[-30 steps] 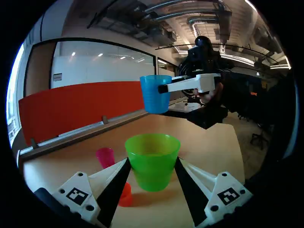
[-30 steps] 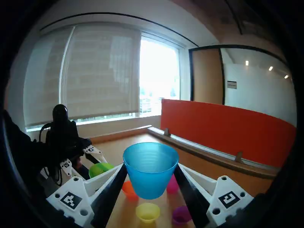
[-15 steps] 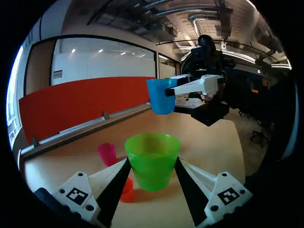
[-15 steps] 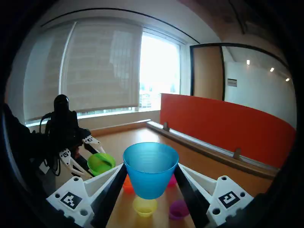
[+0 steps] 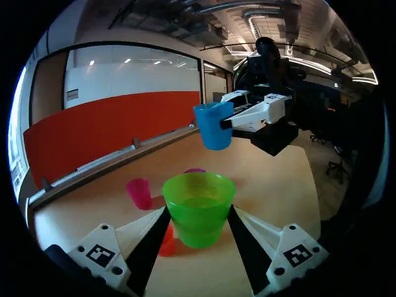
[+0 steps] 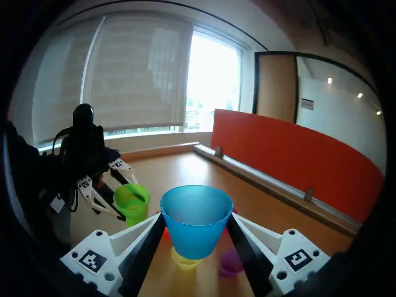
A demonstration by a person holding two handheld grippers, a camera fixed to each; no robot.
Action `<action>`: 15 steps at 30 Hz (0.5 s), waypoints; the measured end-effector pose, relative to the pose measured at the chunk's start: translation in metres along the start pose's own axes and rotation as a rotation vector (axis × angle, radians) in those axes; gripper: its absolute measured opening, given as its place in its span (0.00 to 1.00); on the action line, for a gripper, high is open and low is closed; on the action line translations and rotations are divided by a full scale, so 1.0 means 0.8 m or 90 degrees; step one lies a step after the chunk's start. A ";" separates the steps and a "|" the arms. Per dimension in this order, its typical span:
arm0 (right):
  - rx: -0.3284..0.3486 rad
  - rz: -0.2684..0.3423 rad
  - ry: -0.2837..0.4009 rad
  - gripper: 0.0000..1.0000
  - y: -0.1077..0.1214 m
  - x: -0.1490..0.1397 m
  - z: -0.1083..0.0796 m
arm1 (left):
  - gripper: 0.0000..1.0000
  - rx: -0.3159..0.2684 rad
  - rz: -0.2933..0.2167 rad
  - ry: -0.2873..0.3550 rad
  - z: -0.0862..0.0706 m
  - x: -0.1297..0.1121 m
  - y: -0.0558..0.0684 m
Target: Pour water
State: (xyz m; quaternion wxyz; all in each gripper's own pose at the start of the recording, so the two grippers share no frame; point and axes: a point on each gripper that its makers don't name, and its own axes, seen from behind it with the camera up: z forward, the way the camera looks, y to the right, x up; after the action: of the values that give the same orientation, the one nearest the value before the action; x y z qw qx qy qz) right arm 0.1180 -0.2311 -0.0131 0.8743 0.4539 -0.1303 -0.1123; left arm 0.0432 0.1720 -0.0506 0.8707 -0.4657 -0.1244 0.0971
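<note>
Green cup (image 5: 199, 218), liquid showing inside, is pinched upright in the left tongs (image 5: 198, 210) over the surface (image 5: 277, 183). The blue cup (image 6: 196, 227) is pinched upright in the right tongs (image 6: 196, 218). Over the last second the cups have drawn nearer, blue still higher and apart; likely lining up, no tilt, pour not begun.

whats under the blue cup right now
Below the blue cup, held in the right gripper, a yellow cup stands on the table; the blue cup covers most of it.

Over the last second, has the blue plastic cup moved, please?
Yes: in the left gripper view the blue plastic cup has sunk against the orange partition, rim now below its top edge.
</note>
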 end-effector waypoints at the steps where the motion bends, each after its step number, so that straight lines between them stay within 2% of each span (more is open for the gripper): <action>1: 0.001 -0.002 -0.002 0.88 0.000 -0.002 -0.001 | 0.80 0.000 0.000 -0.001 0.000 0.000 0.000; 15: 0.002 -0.009 -0.032 0.88 0.006 -0.029 -0.013 | 0.80 -0.002 0.007 -0.035 -0.003 -0.016 -0.005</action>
State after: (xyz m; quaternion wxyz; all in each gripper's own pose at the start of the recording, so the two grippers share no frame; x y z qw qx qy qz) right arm 0.1001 -0.2130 -0.0180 0.8693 0.4530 -0.1493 -0.1298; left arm 0.0322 0.1642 -0.0505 0.8658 -0.4646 -0.1463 0.1143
